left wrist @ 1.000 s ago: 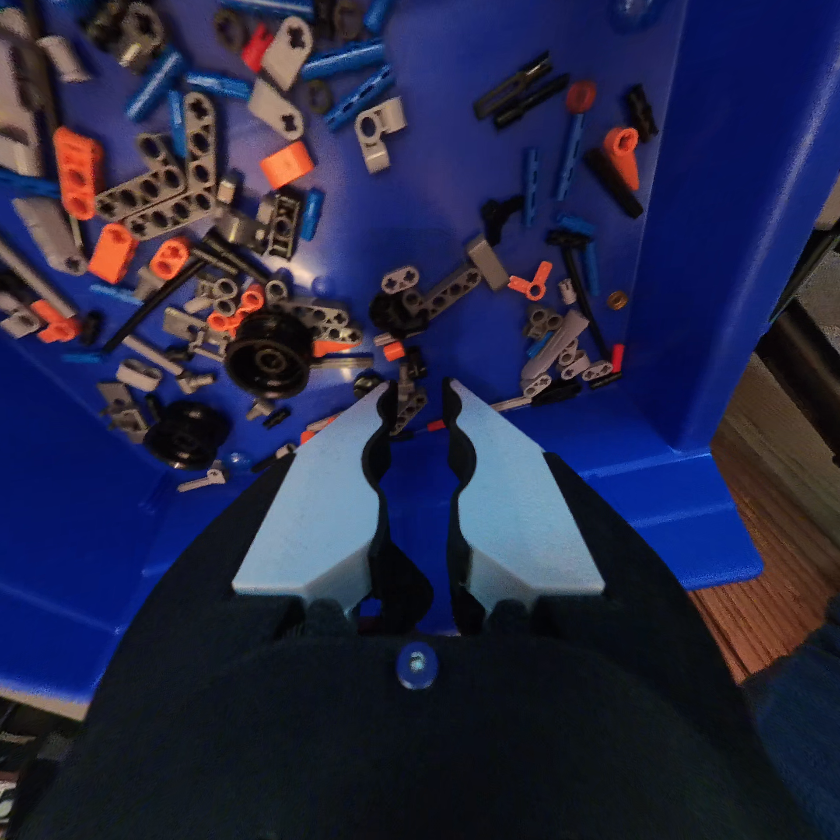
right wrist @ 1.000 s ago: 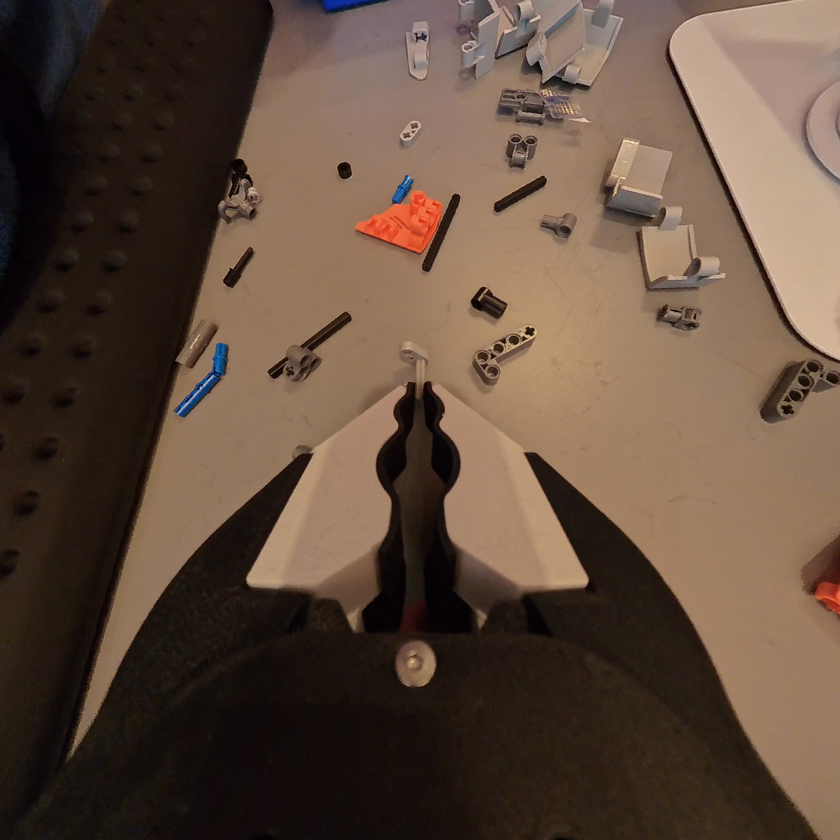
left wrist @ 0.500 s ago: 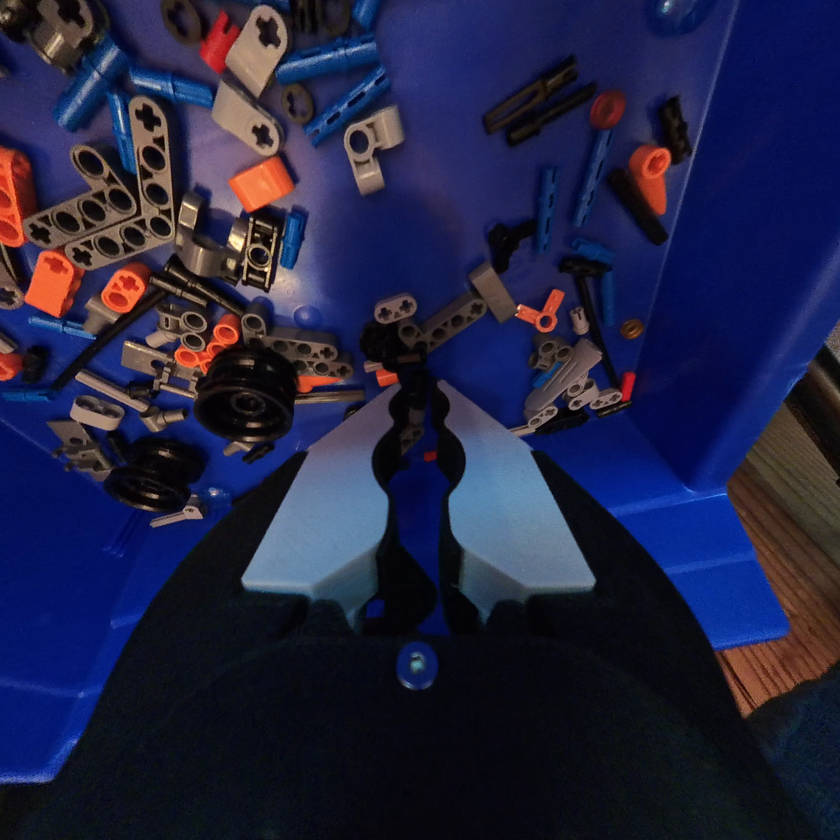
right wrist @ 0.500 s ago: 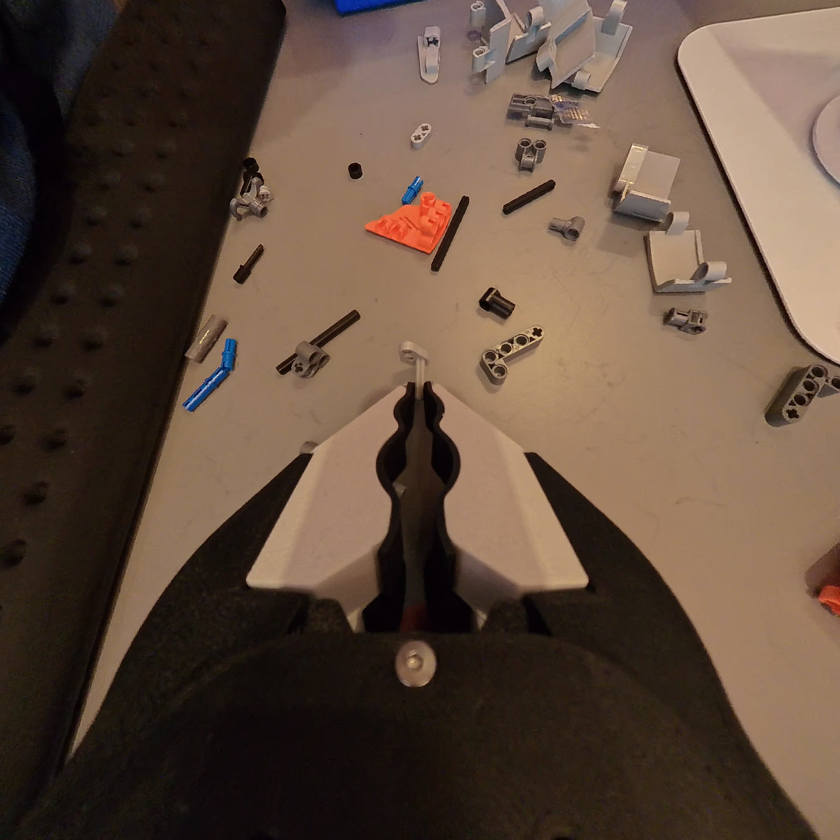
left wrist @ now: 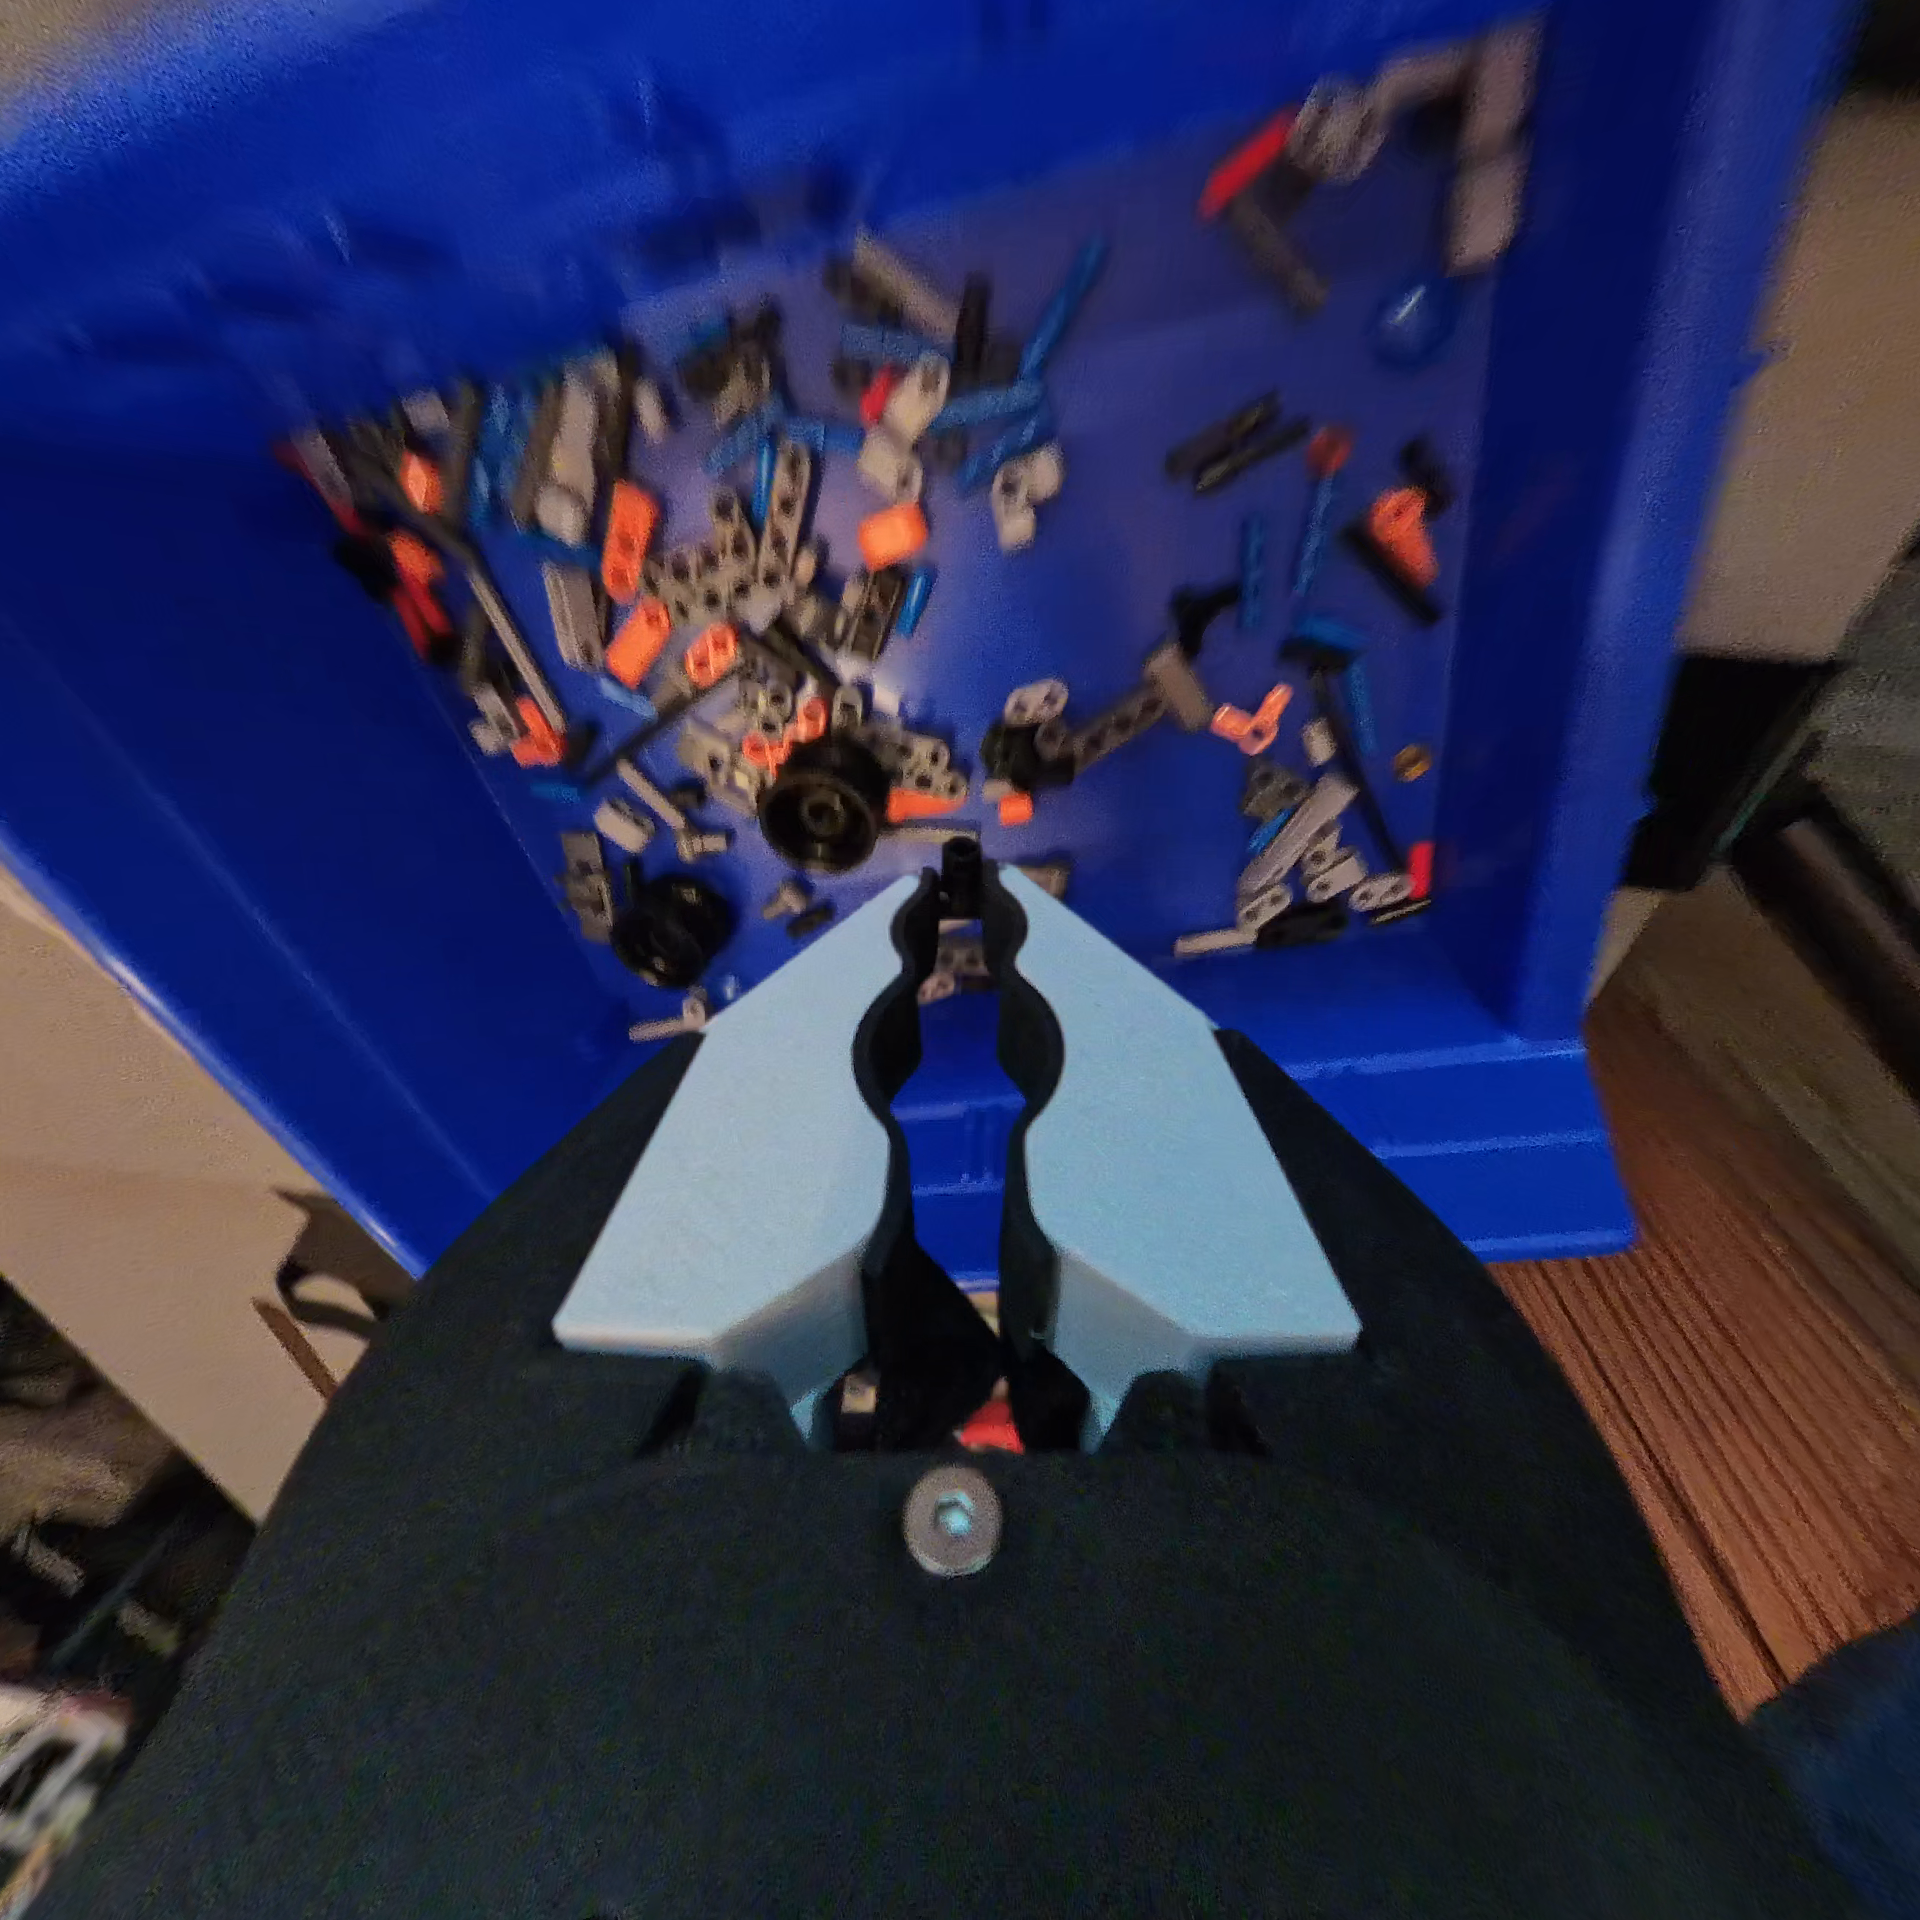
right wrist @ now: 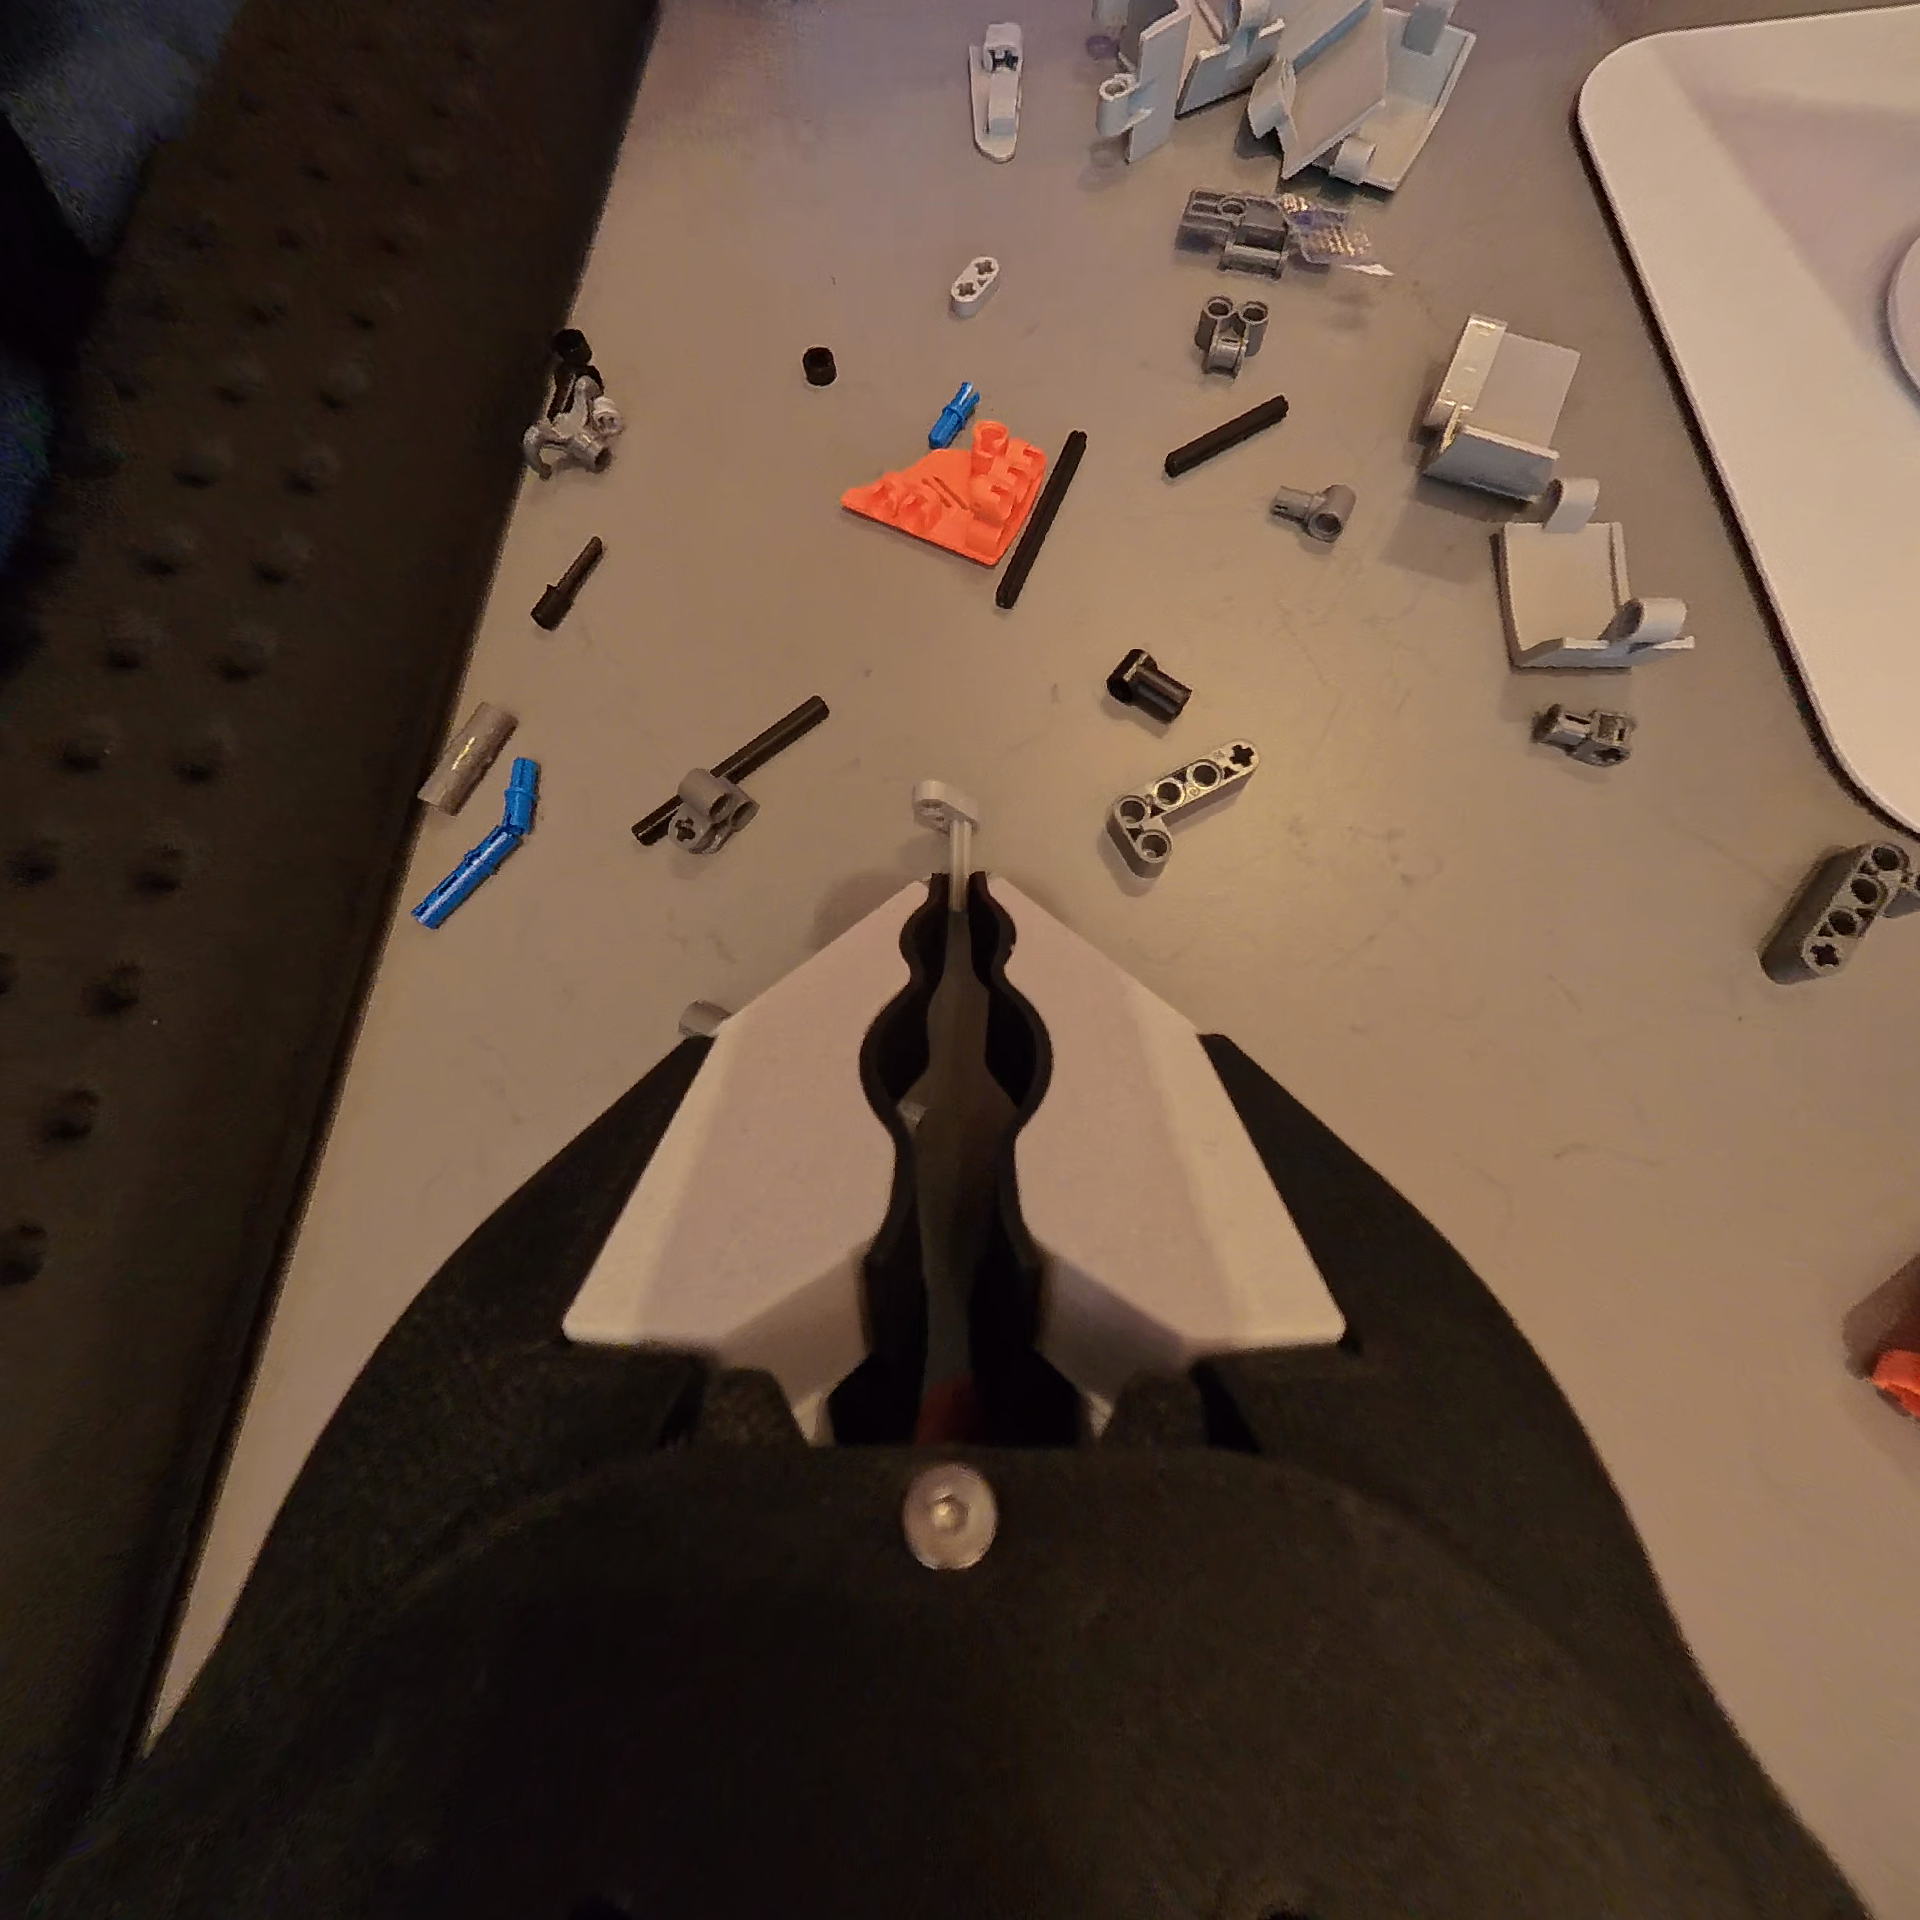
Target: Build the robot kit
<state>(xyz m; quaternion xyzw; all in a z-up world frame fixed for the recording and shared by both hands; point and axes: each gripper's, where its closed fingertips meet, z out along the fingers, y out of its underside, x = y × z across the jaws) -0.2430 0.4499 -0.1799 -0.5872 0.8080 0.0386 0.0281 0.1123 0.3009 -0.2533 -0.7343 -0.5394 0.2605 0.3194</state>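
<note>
Grey tabletop [right wrist: 1351, 1091] under your right gripper [right wrist: 954, 883], blue bin [left wrist: 1538, 1101] under your left gripper [left wrist: 961, 883]: nearest first, the right one's jaws are nearly closed, pinching a thin light-grey pin piece [right wrist: 951, 831] that sticks out past the tips just above the table, with a grey bent beam [right wrist: 1179, 795] near its right and an orange panel [right wrist: 951, 499] farther off. Your left gripper's jaws are narrowed on a small black connector [left wrist: 961, 868] at the tips, held above the bin floor, a black wheel [left wrist: 821, 805] and blurred loose parts farther below.
</note>
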